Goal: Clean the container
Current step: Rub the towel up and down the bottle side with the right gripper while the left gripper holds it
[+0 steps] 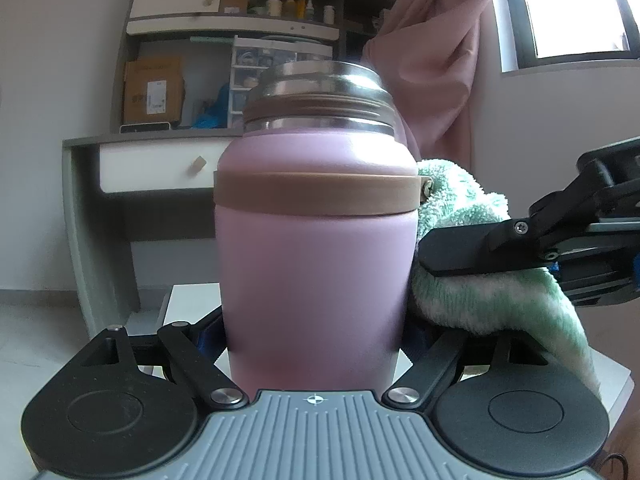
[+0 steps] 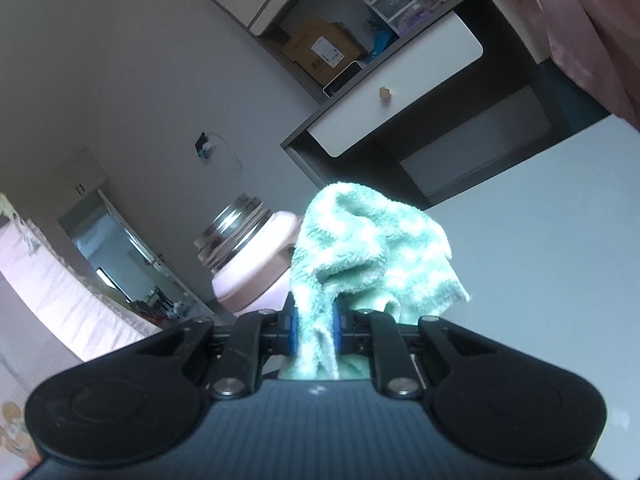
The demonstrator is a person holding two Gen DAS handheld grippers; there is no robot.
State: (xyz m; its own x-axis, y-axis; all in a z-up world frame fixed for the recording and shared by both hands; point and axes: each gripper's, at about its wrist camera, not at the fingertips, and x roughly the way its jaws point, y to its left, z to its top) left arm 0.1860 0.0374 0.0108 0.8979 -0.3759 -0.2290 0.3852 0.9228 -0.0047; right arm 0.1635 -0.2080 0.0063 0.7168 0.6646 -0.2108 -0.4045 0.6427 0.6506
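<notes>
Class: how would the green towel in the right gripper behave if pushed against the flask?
The green towel looks floppy: it droops around the right gripper. Its fluffy pile would likely squash and grip the pink flask rather than slide. It seems light.

No text, brand or number could be read anywhere. The cardboard box (image 1: 153, 94) on the shelf carried a white printed label (image 1: 156, 96), but its print was too small and blurred to make out from either view.
</notes>
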